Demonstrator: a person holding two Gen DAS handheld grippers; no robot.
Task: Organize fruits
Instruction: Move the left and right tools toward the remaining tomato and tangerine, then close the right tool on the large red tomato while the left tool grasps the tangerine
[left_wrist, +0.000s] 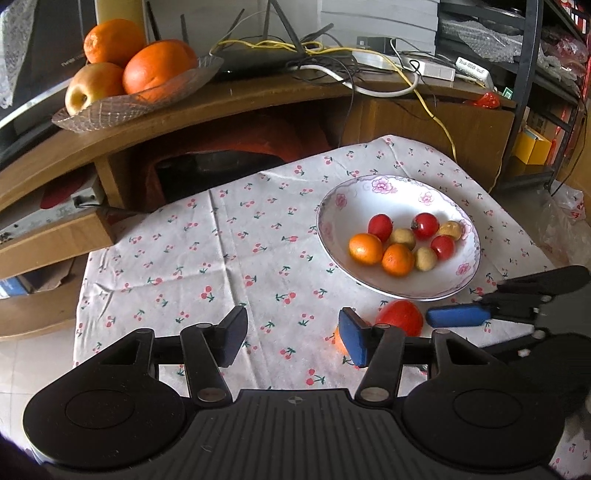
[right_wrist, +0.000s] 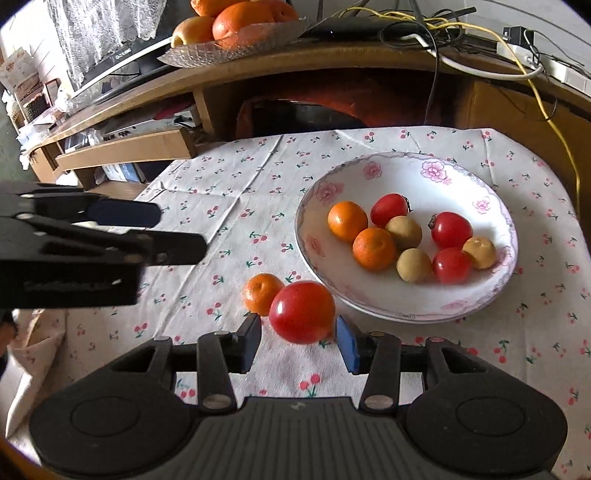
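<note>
**Large tomato framed for pickup beside the dish**

The right gripper (right_wrist: 298, 341) is held low with its fingers (right_wrist: 250, 341) spread wide on either side of the large tomato (right_wrist: 302, 312), nothing yet gripped. A small orange (right_wrist: 261, 297) lies touching the tomato, on the cloth-covered counter (right_wrist: 221, 221) just beside the dish (right_wrist: 491, 291), where smaller fruits are gathered. The left gripper (left_wrist: 291, 338) is kept open, empty and aside, presumably to leave room.

bare cloth (right_wrist: 221, 206) left of the bowl (right_wrist: 406, 314) lies free; tomato (right_wrist: 301, 312) and mandarin (right_wrist: 260, 295) crowd its near rim.
</note>
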